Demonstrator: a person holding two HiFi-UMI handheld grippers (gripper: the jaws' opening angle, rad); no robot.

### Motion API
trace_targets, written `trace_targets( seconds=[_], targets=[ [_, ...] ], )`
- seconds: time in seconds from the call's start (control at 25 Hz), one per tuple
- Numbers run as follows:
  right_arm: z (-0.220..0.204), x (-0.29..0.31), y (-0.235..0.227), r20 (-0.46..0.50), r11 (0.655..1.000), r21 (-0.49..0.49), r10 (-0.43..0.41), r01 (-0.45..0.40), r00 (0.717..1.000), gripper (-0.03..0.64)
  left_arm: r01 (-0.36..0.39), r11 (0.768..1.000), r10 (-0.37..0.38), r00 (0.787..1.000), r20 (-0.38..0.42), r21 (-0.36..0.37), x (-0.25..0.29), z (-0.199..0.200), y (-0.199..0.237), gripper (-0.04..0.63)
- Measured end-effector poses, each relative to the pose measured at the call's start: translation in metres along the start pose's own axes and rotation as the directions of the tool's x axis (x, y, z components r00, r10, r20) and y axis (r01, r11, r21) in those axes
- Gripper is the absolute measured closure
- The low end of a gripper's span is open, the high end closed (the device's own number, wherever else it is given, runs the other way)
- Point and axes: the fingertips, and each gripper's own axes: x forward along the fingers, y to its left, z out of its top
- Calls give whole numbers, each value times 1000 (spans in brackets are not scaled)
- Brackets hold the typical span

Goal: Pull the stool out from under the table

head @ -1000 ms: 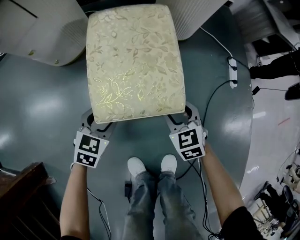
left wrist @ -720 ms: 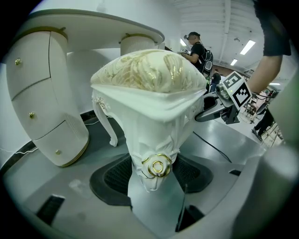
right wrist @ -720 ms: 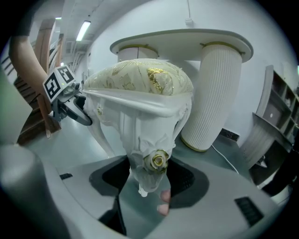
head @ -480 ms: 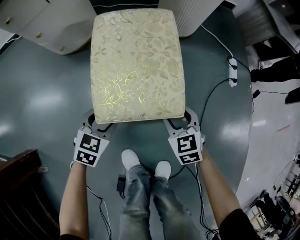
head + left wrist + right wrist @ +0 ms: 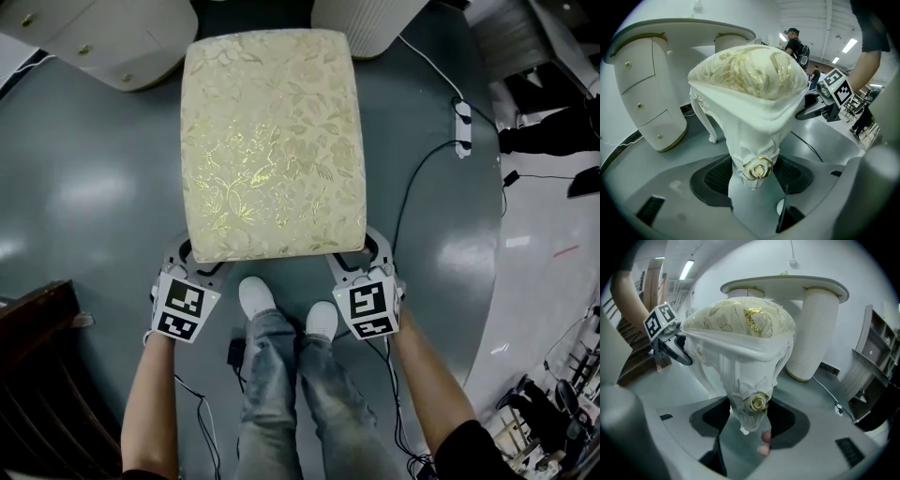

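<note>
The stool is gripped by the two legs farthest from the surface, one squeezed tight in the left claw and one in the right claw, so it can be pulled straight, and it is found almost fully clear of the surface.

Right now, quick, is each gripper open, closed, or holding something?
Left gripper: closed on the stool, near corner leg.
Right gripper: closed on the stool's other near leg.

One stool, my two tools, left tool and right tool, one white surface on two pedestals, three gold knobs on one pedestal, one power strip, two white shoes of mine
</note>
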Motion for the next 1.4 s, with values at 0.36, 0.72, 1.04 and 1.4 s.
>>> trace_targets(
  seconds=[0.36,0.72,1.04,1.4],
  targets=[
    [3,-8,3,-41,1000,15,9,-8,999,311,27,999,-28,999,-21,-21,-6,1,-3,318],
    [3,-14,1,-81,1000,7,21,-21,996,310,55,997,-56,998,-35,-50,-8,1,-9,318],
    [3,-14,1,-69,1000,25,17,-15,998,307,44,998,-47,998,-53,-53,-7,-1,-9,318],
    [6,-26,0,-51,998,63,29,-26,998,305,20,996,-24,998,-51,-81,-15,0,-12,316]
  ],
)
